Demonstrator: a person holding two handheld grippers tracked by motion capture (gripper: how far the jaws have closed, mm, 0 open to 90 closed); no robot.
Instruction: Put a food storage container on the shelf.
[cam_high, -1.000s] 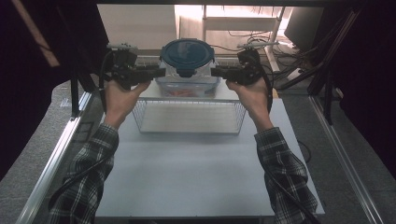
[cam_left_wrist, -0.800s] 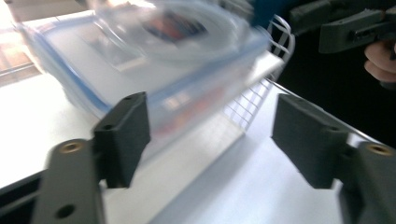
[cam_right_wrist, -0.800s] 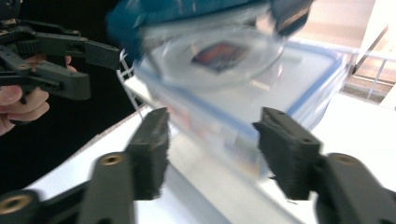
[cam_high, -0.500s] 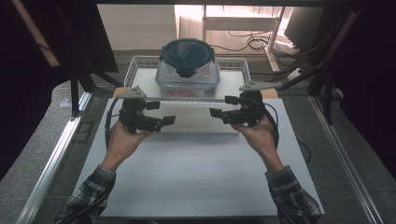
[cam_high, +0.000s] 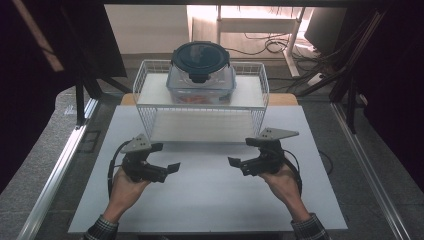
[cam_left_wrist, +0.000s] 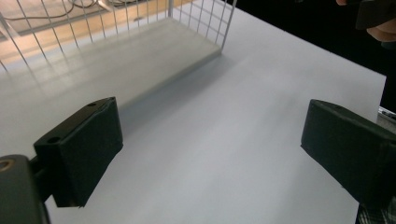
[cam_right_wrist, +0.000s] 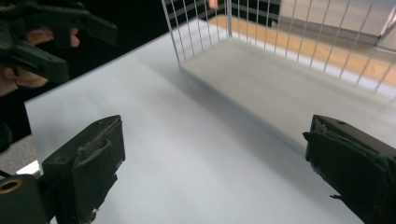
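Both my hand-held grippers, left and right, spread empty; the box sits far, centred between them.

i see a white wire rack on the white table, a clear container with a dark lid on its upper shelf, cables beyond.

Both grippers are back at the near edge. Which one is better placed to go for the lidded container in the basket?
Neither clearly. The left gripper and right gripper sit open and empty, about equally far from the container, which stands centred at the back of the wire basket. Its width probably suits both.
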